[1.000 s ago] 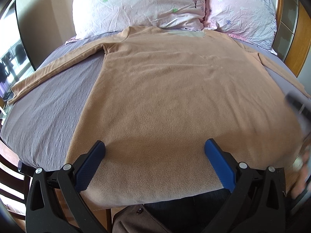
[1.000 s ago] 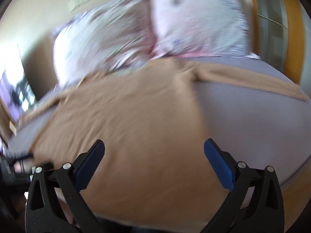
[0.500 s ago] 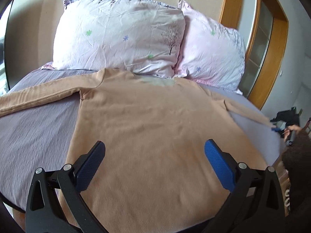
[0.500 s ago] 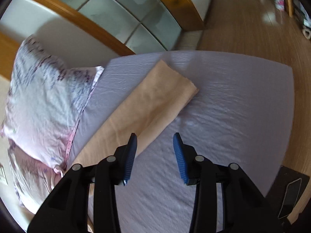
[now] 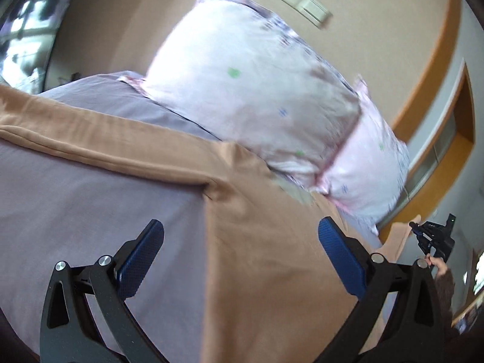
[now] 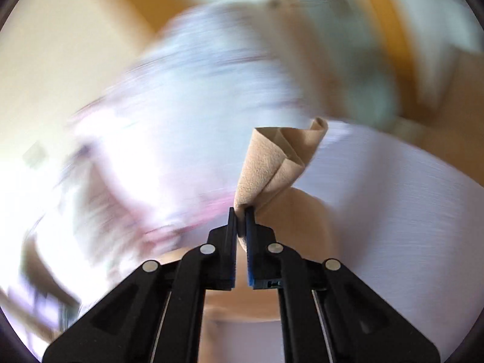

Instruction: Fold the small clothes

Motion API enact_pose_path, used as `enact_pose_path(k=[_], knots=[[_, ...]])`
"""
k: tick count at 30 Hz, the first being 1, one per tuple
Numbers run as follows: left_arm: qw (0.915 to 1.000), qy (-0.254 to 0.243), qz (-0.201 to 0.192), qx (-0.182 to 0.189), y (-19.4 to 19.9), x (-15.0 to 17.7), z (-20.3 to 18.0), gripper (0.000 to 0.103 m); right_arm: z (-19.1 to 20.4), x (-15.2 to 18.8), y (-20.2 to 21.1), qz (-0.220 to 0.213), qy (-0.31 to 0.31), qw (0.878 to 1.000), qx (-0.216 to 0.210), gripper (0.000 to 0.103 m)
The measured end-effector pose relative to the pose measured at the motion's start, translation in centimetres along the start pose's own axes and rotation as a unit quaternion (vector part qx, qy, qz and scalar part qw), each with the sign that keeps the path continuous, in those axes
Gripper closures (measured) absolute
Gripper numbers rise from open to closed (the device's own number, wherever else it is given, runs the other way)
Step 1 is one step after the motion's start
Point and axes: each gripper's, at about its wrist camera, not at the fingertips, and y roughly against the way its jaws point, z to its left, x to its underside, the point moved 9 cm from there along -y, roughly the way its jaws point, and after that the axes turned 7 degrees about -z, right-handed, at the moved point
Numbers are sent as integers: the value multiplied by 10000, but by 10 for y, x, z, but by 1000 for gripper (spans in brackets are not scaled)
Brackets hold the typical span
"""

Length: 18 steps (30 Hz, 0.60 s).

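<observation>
**Sleeve pinched on the right, left gripper spread over the shirt**

Under my left gripper [image 5: 240,260] lies the tan long-sleeved shirt [image 5: 266,272], a soft, fleecy knit spread flat on the lilac bed sheet [image 5: 90,199], which has a fine woven grain. My left jaws stand wide apart with nothing between them; the blue pads [image 5: 140,260] are stippled, rubbery rectangles on black angular arms, and the shirt's side edge runs up between them. One sleeve [image 5: 99,139] stretches as a long flat band toward 10 o'clock, with a shallow crease along it. At 12 to 2 o'clock two puffy pillows [image 5: 257,87] in crinkled pale pink cotton with small printed flowers lean at the shirt's collar end. A cream switch plate [image 5: 302,3] sits on the beige wall at 1 o'clock.

At 3 o'clock in the left view I see my right gripper [image 5: 432,236], small and black, with tan cloth rising to it.

In the right view the right gripper [image 6: 240,211] is clamped nearly closed on the shirt's other sleeve end [image 6: 278,163], which stands up from the pads as a folded, napped cone with a curled tip. Everything behind it is smeared by motion blur; I can only make out pale pillow fabric and lilac sheet.
</observation>
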Motion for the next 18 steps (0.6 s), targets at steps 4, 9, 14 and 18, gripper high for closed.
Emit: enact_pose_path(k=[4, 9, 14, 18], knots=[[9967, 687, -94, -415, 5, -23, 48, 1, 171, 65, -39, 684, 1115, 9795, -1529, 98], [9856, 1385, -280, -928, 17, -43, 104, 1, 295, 231, -95, 2576, 2255, 9106, -2313, 95], [9723, 1808, -356, -1436, 27, -58, 155, 1, 294, 267, -92, 2963, 2225, 9014, -2239, 44], [9574, 2240, -398, -1778, 32, -68, 193, 5, 270, 230, -69, 2458, 2120, 9200, -2196, 39]])
